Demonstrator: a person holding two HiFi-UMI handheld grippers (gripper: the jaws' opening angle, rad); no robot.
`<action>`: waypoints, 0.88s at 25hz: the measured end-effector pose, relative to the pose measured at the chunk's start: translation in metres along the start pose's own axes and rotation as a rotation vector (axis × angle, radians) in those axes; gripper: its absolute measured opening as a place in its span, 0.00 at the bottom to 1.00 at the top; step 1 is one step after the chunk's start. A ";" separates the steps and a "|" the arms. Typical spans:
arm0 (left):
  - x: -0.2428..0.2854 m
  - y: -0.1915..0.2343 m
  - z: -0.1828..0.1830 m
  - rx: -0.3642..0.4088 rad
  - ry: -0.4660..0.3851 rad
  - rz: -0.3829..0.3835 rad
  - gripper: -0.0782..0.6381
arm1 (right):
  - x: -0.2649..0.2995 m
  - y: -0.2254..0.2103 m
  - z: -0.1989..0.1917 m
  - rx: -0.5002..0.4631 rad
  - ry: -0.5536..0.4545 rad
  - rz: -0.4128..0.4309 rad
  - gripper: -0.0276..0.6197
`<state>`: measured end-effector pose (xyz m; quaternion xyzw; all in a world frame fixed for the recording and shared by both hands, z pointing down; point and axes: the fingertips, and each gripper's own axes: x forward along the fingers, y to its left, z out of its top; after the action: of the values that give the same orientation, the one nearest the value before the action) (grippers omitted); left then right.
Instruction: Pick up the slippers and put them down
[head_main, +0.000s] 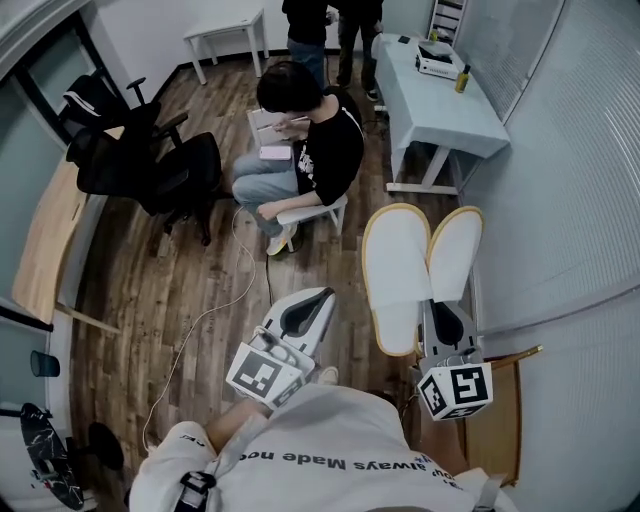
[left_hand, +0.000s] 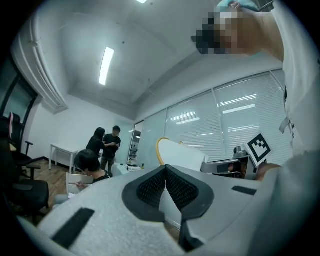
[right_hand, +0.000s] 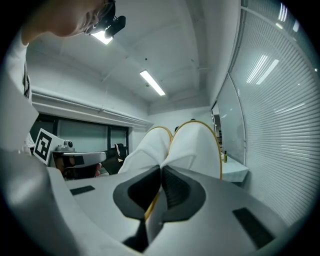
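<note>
The wooden floor (head_main: 200, 290) fills most of the head view. A long white surface (head_main: 440, 110) stands by the window blinds (head_main: 580, 200) at the far right, and a seated person (head_main: 300, 150) is between it and us. The pair of white slippers (head_main: 398, 265) with yellow rims is not resting on anything. It hangs in the air above the floor beside the blinds, well short of the white surface. The right tongs (head_main: 443, 308) are pressed together on the heel ends of both slippers. In the right gripper view a yellow edge runs down between the pads (right_hand: 175, 187), and the two slippers (right_hand: 190, 145) rise just past the right tongs (right_hand: 161, 172). The left tongs (head_main: 312, 308) hover beside them over the floor, apart from the slippers. In the left gripper view the left tongs (left_hand: 165, 175) are closed tip to tip with nothing between them. We judge the pick-up done and the carry in hand, with the put-down not yet begun. The next move calls for choosing a clear spot, lowering the pair until it lies flat, and only then spreading the right tongs. The slippers' long axis runs straight out along the right tongs' line, about level. The toes point away from us toward the white surface, the heels are at the pads, and the two fan slightly apart at the toes.
</note>
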<state>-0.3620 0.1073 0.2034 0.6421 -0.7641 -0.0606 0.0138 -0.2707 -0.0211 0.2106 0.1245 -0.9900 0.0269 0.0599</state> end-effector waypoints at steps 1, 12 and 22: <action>-0.003 0.005 0.001 -0.002 -0.003 0.013 0.13 | 0.005 0.004 0.001 -0.002 0.001 0.010 0.07; 0.003 0.004 -0.011 -0.017 0.000 0.117 0.13 | 0.015 -0.011 -0.003 -0.020 0.013 0.091 0.07; 0.023 -0.012 -0.010 -0.016 -0.013 0.169 0.13 | 0.001 -0.044 0.000 -0.033 0.035 0.121 0.07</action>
<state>-0.3538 0.0816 0.2103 0.5747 -0.8152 -0.0694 0.0193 -0.2611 -0.0638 0.2129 0.0627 -0.9949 0.0165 0.0773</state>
